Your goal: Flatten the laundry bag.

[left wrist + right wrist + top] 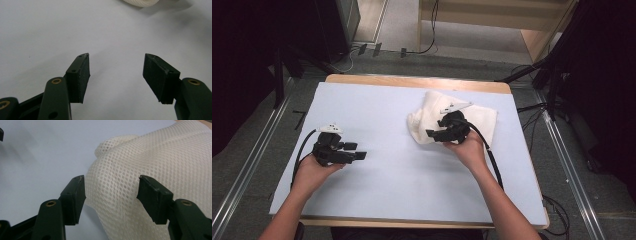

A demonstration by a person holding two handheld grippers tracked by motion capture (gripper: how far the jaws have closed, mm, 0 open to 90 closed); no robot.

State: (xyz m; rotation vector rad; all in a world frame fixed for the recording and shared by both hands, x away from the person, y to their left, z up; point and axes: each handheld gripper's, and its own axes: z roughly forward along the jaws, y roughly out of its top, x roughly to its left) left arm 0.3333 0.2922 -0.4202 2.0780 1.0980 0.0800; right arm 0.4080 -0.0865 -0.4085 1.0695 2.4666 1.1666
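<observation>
A cream mesh cloth (472,117) lies folded at the back right of the pale blue table cover (387,105). My right gripper (432,135) hovers at the cloth's near left edge, jaws open. In the right gripper view the mesh cloth (150,165) lies under and beyond the gap of the right gripper (111,195), and the pads do not press on it. My left gripper (357,151) stands open over bare cover at the front left, pointing right. In the left gripper view the left gripper (116,75) has nothing between its jaws, and a corner of the cloth (140,2) shows at the top.
The wooden table edge (412,80) runs along the back. Black cables (489,150) trail from both grippers over the cover. Dark stands and floor cables surround the table, and a wooden shelf (537,35) stands behind it.
</observation>
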